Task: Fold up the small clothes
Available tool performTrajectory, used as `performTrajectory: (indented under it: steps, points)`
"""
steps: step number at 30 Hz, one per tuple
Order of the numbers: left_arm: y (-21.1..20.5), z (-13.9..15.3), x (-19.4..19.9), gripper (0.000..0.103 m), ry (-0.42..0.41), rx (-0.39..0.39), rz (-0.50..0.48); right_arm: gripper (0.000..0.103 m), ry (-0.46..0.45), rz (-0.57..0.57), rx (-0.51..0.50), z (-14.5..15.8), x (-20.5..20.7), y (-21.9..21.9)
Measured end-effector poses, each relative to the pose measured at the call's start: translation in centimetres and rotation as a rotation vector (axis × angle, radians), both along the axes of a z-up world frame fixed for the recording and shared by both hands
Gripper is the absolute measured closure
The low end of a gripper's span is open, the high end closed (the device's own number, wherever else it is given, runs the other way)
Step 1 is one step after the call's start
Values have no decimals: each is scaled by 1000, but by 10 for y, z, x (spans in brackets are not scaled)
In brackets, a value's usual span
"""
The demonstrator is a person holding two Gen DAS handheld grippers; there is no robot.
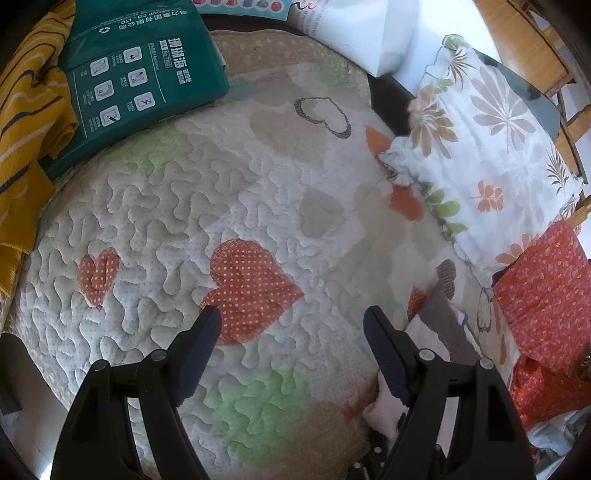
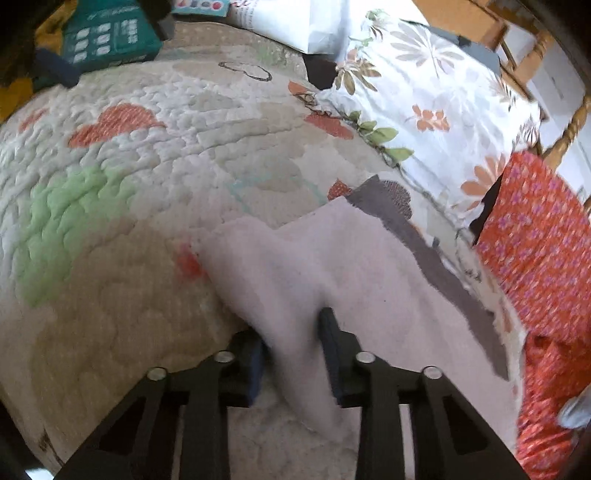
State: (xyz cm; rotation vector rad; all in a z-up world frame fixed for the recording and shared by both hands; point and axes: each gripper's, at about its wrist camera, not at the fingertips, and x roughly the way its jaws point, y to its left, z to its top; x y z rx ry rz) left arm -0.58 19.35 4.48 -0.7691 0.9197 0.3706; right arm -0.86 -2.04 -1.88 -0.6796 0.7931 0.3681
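Observation:
A small pale pink garment with a dark grey-brown band (image 2: 332, 258) lies on a quilted heart-print cover (image 2: 110, 184). My right gripper (image 2: 291, 343) is shut on a fold of the pink garment near its front edge, and the cloth drapes between and over the fingers. In the left wrist view my left gripper (image 1: 291, 325) is open and empty above the quilt (image 1: 221, 206), with the pink garment (image 1: 424, 332) just to the right of its right finger (image 1: 388, 350).
A green paper pack (image 1: 140, 74) and a yellow striped cloth (image 1: 26, 122) lie at the far left. A floral pillow (image 1: 491, 147) and red patterned cloth (image 1: 546, 295) lie at the right. White paper bag (image 1: 369, 33) at the back; wooden chair (image 1: 535, 55) beyond.

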Motion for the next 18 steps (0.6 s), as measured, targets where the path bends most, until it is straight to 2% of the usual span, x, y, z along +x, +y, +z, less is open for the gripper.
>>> performTrajectory:
  steps: [2,4,7,10,12,15,18]
  points:
    - [-2,1,2,24,2,-1,5,93,42,-21,68,7,4,-7]
    - [-8,3,4,24,2,9,3,95,100,-62,199,26,13,-29]
    - [-27,5,12,24,4,34,-32,95,115,-169,370,61,27,-77]
    - [-55,7,22,24,7,60,-90,96,101,-315,530,99,43,-158]
    - [-76,7,28,24,13,84,-130,98,72,-440,609,119,46,-230]
    - [-112,3,40,24,29,106,-211,98,31,-612,639,127,32,-324]
    - [-145,0,48,24,36,106,-285,98,47,-770,581,107,9,-393]
